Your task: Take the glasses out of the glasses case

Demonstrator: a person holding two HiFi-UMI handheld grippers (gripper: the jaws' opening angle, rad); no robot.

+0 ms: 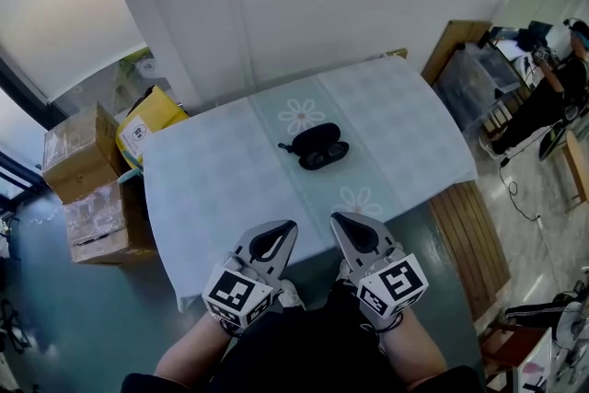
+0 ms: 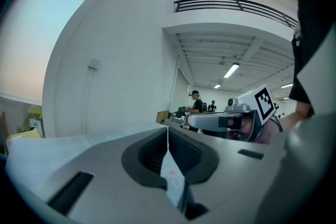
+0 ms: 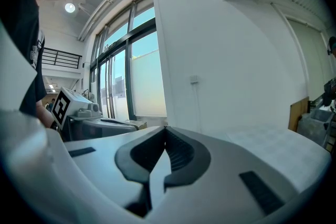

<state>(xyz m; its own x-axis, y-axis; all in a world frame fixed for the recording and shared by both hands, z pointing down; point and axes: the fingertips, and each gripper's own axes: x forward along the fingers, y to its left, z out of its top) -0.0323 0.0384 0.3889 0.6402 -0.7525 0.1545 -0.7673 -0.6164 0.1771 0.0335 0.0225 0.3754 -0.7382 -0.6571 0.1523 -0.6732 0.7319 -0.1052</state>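
Holding left gripper [image 1: 290, 226] and right gripper [image 1: 339, 219] closed, empty, at the table [image 1: 212, 172] edge. Facing the glasses case [image 1: 317, 145] mid-table, well apart, with cardboard boxes [image 1: 90, 193] at left.

glasses case [image 1: 314, 145] interior indistinct, bystander [image 1: 552, 92] cropped

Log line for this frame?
left gripper: shut, empty | right gripper: shut, empty | glasses case: open on table, untouched
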